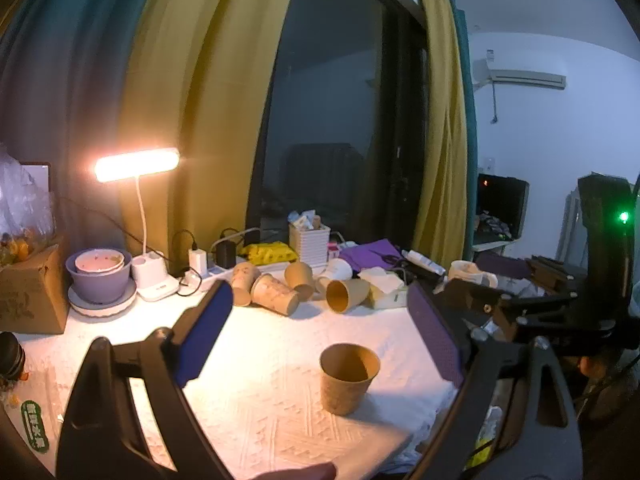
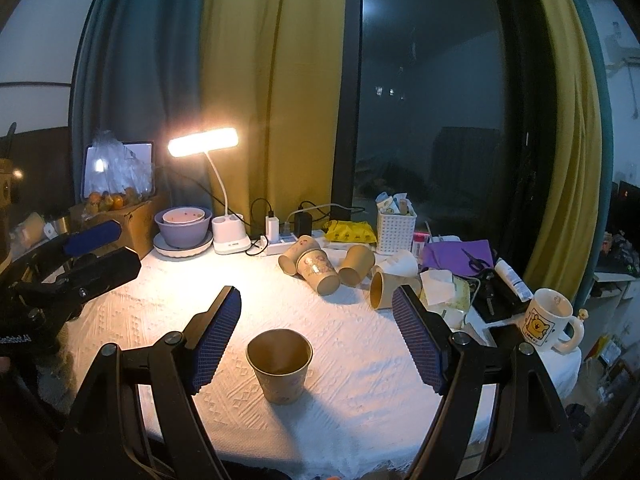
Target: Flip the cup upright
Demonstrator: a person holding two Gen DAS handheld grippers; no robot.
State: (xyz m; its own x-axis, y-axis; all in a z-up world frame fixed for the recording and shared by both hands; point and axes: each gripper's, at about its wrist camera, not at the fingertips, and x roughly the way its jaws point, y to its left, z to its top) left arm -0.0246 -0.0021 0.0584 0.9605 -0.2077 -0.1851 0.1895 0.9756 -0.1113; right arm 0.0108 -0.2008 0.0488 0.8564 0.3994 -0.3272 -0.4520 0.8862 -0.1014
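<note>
1. Your right gripper (image 2: 316,336) hangs wide, nothing between the pads, with the paper cup (image 2: 279,364) standing mouth-up on the white cloth (image 2: 160,320) between and just ahead of its fingers.
2. Your left gripper (image 1: 320,328) is likewise spread wide and empty; the same cup (image 1: 348,376) sits nearer its right finger, apart from it.
3. Judgement: this cup looks done. If you pull away, lift straight back; a sideways brush from either pad would likely topple so light a cup.
4. Next work probably lies in the pile of tipped cups (image 2: 316,268) at the back. The one with its mouth toward you (image 2: 380,290) looks the easiest reach.
5. For any of them, close across the wall near mid-height, gently: paper crushes.
6. In the way: tissues (image 2: 438,286) beside that cup, a power strip (image 2: 280,246) and lamp (image 2: 228,240) behind the pile, a mug (image 2: 550,322) near the right edge.
7. The two grippers sit close; mind that they don't collide.
</note>
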